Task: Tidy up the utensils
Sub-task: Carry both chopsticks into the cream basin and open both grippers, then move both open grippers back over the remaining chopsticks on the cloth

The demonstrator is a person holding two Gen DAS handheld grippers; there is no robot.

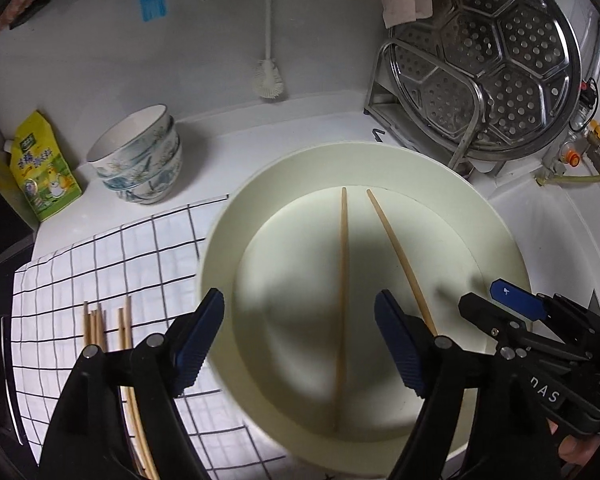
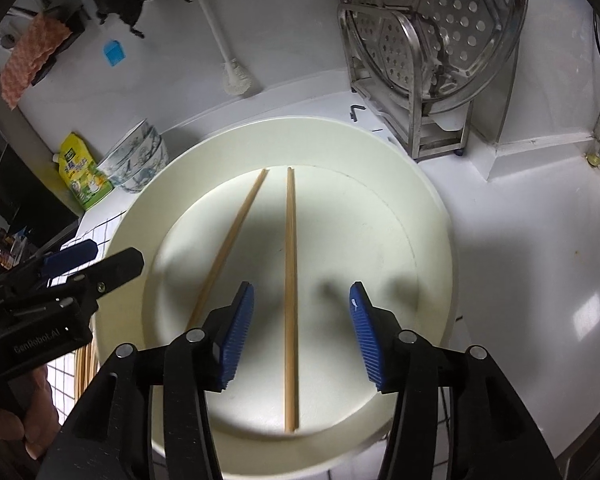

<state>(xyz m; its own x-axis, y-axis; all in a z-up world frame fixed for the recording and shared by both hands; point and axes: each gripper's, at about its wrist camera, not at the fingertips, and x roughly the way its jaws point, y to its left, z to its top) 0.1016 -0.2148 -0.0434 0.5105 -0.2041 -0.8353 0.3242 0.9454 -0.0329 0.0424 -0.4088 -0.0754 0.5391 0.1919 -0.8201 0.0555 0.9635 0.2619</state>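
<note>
A cream basin (image 1: 500, 236) (image 2: 432, 216) holds two wooden chopsticks, one (image 1: 343, 280) (image 2: 228, 246) nearer the left and one (image 1: 400, 258) (image 2: 290, 300) nearer the right. My left gripper (image 1: 300, 340) is open and empty above the basin's left rim. My right gripper (image 2: 302, 332) is open and empty, straddling the right chopstick from above. Several more chopsticks (image 1: 100, 326) lie on a checked cloth (image 1: 112, 264) left of the basin. Each gripper shows in the other's view: the right one (image 1: 516, 300), the left one (image 2: 84, 264).
Stacked patterned bowls (image 1: 140, 156) (image 2: 138, 160) and a yellow pouch (image 1: 44, 168) (image 2: 82, 172) stand at the back left. A steel rack with a perforated steamer plate (image 1: 488, 60) (image 2: 440, 32) stands at the back right. A white brush (image 1: 268, 76) (image 2: 236, 76) leans on the wall.
</note>
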